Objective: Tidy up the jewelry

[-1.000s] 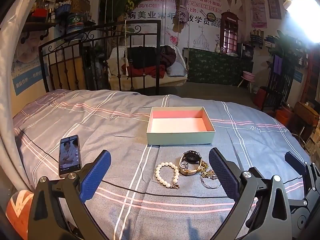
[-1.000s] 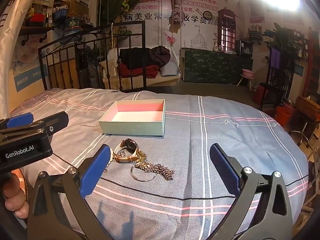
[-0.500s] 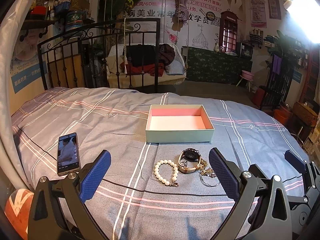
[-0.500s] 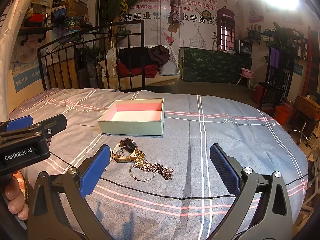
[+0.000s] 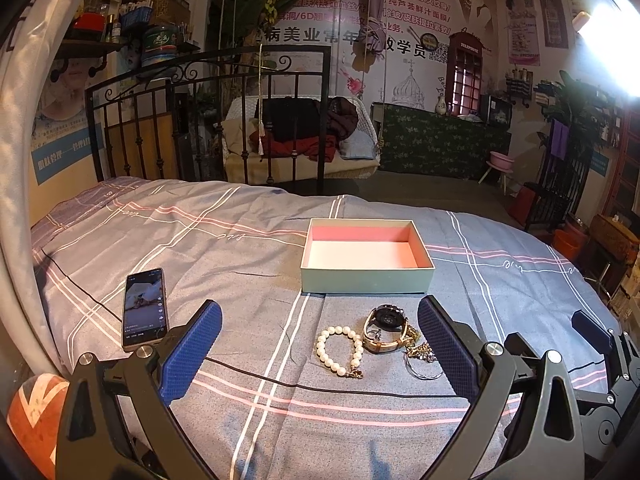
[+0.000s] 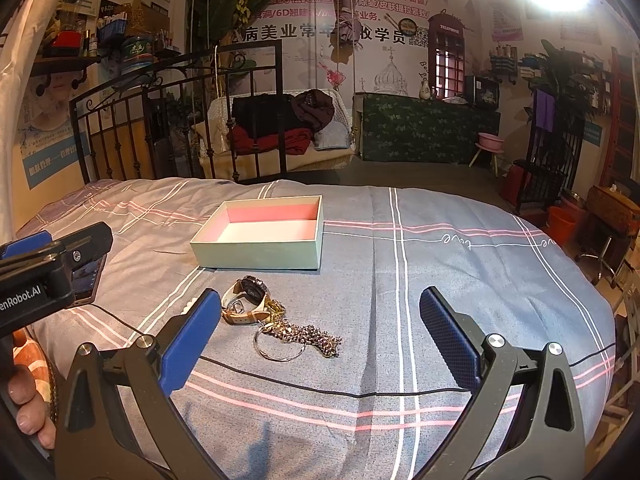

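An open mint-green box (image 5: 366, 281) with a pink inside (image 6: 256, 258) sits empty on the bed. In front of it lie a white pearl bracelet (image 5: 338, 354), a wristwatch (image 5: 386, 328) (image 6: 246, 298), a thin silver ring bangle (image 6: 280, 346) and a tangled chain (image 6: 316, 336). My left gripper (image 5: 318, 346) is open above the bed, with the pearl bracelet and watch between its blue fingers. My right gripper (image 6: 320, 340) is open, with the bangle and chain between its fingers. Both are empty.
A phone (image 5: 144, 308) with a lit screen lies on the striped bedsheet (image 5: 248, 264) to the left. A black cable (image 6: 360, 394) runs across the sheet in front of the jewelry. A black iron bed frame (image 5: 208, 120) stands behind.
Both views have shifted slightly, so the box and jewelry sit a little lower and closer. Both grippers stay open; nothing on the bed has moved.
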A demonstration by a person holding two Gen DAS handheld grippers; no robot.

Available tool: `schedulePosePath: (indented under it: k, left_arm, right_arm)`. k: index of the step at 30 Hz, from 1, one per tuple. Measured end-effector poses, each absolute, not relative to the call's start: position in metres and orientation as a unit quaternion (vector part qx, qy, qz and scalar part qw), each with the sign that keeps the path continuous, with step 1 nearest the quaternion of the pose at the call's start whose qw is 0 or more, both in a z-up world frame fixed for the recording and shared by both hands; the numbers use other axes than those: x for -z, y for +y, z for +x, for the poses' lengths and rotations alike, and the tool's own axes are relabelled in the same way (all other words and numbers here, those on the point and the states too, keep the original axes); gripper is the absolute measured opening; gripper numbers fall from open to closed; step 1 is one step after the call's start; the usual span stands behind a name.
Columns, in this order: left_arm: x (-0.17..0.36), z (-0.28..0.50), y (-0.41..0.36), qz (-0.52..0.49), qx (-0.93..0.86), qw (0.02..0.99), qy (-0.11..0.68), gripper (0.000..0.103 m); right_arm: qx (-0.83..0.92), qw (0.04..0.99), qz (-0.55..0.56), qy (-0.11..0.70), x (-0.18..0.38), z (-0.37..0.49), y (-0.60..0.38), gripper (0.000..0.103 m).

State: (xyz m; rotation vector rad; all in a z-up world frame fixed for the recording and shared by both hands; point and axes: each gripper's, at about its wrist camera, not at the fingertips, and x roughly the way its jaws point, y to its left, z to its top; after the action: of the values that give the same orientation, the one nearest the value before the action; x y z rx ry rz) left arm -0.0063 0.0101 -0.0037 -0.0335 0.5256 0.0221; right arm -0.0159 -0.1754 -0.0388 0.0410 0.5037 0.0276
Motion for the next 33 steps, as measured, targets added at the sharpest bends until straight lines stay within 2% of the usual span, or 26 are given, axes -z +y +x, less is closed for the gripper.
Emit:
schedulePosePath:
  k: [33]
  left_arm:
    - [0.008, 0.005, 0.016, -0.031, -0.014, 0.959, 0.282, 0.097]
  right_arm:
    - [-0.012, 0.964, 0.020, 0.264, 0.046, -0.008, -0.178, 0.097]
